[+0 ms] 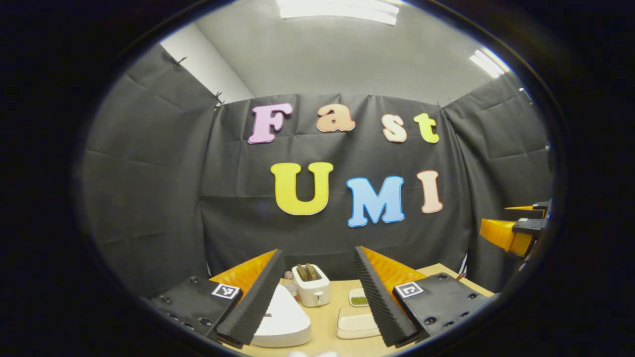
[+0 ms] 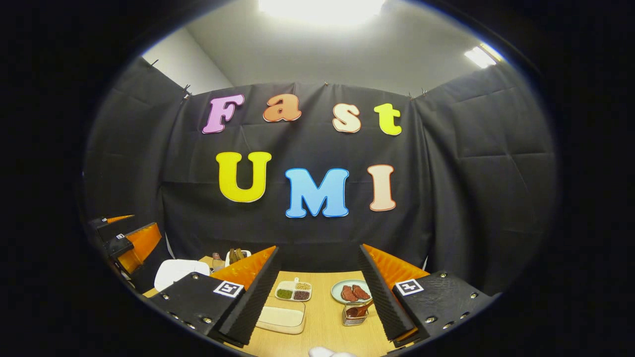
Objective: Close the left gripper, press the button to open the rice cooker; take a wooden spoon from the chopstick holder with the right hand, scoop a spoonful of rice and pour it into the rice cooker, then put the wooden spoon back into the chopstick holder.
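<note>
Two tongs: both held high above the counter (image 2: 322, 322), both spread wide with nothing between the fingers.
Left tongs (image 1: 317, 297): released; the white rice cooker (image 1: 283, 320) sits on the counter just below and between its fingers, lid down.
Right tongs (image 2: 320, 292): released; the left pair also appears at the left edge of the right gripper view.
Wooden spoon (image 2: 358, 310): stands tilted in the small clear chopstick holder (image 2: 353, 317), near the right finger, just in front of a green plate (image 2: 342, 287) with reddish pieces.
Rice: a divided dish (image 2: 293, 291) holds green, pale and dark grains; which one is the rice I cannot tell.
Other items: toaster (image 1: 311, 285) behind the cooker; pale tray (image 2: 281, 317) beside the divided dish.
Handling, spoon: likely light, stiff, smooth wood. Best taken high on the handle, clear of the holder's rim, so the light holder doesn't tip or lift with it.
Handling, cooker: judged heavy and steady; button not discernible from here. Press needs clenched fingers, square on the lid front.
Stage: start, nothing yet touched.
</note>
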Available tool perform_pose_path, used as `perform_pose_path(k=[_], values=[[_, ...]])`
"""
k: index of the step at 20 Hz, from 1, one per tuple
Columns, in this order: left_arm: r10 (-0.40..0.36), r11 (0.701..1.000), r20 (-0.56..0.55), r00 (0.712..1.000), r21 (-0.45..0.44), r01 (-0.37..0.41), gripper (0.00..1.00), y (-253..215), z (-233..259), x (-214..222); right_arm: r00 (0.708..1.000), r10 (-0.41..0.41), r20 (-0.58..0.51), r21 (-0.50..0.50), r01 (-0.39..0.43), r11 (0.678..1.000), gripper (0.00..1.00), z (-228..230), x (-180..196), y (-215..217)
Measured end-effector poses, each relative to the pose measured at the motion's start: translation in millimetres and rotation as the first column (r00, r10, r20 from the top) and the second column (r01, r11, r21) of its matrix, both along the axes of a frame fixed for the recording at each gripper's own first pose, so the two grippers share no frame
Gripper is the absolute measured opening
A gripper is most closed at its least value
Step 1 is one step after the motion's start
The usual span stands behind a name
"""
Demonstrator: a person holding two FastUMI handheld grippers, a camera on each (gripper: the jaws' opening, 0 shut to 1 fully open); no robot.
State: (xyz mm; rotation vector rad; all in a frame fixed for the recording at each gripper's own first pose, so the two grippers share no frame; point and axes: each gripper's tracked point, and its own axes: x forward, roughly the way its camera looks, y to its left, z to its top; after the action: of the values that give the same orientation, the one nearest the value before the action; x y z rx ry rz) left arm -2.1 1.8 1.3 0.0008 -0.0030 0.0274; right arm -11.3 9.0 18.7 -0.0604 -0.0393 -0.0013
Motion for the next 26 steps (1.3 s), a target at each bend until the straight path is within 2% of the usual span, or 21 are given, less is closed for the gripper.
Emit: perform_pose_path(k=[3, 4, 7, 8, 10, 13, 17, 21, 26], values=[[-0.003, 1.0, -0.003, 1.0, 0.006, 0.003, 0.96, 1.0, -2.4, -1.0, 1.0, -0.006, -0.001, -0.001, 0.006, 1.0, 0.95, -0.7, -3.0, -1.7], [-0.014, 1.0, -0.012, 1.0, 0.006, 0.014, 0.79, 0.5, -3.1, -0.3, 1.0, -0.006, -0.001, -0.003, 0.006, 1.0, 0.95, -1.0, -3.4, -1.8], [0.066, 0.998, -0.051, 0.997, 0.014, -0.066, 0.28, 18.7, -15.0, 0.7, 1.0, -0.016, 0.005, -0.005, 0.016, 1.0, 0.95, 1.0, -5.2, -4.1], [0.071, 0.997, -0.076, 0.995, 0.003, -0.071, 0.11, 20.2, -22.7, 4.0, 1.0, -0.019, 0.001, -0.006, 0.019, 1.0, 0.95, -0.1, -5.6, -4.6], [0.05, 0.998, -0.11, 0.993, -0.031, -0.054, 0.09, 17.9, -34.4, 10.1, 1.0, -0.022, -0.005, -0.009, 0.022, 1.0, 0.95, -2.0, -6.6, -5.2], [0.093, 0.995, -0.148, 0.985, -0.031, -0.099, 0.08, 43.8, -47.2, 32.5, 0.999, -0.029, -0.025, -0.025, 0.028, 0.999, 0.95, -7.6, -2.7, -5.5], [0.151, 0.984, -0.247, 0.957, -0.058, -0.17, 0.08, 79.3, -103.9, 69.5, 0.997, -0.037, -0.062, -0.047, 0.034, 0.998, 0.95, -16.9, 2.9, -5.9], [0.222, 0.966, -0.388, 0.894, -0.038, -0.256, 0.09, 109.1, -191.8, 97.5, 0.994, -0.057, -0.099, -0.091, 0.048, 0.995, 0.95, -30.0, 12.8, -9.6], [0.262, 0.947, -0.54, 0.8, -0.014, -0.32, 0.09, 137.4, -279.6, 96.6, 0.987, -0.058, -0.151, -0.095, 0.044, 0.995, 0.95, -45.7, 22.3, -9.3]])
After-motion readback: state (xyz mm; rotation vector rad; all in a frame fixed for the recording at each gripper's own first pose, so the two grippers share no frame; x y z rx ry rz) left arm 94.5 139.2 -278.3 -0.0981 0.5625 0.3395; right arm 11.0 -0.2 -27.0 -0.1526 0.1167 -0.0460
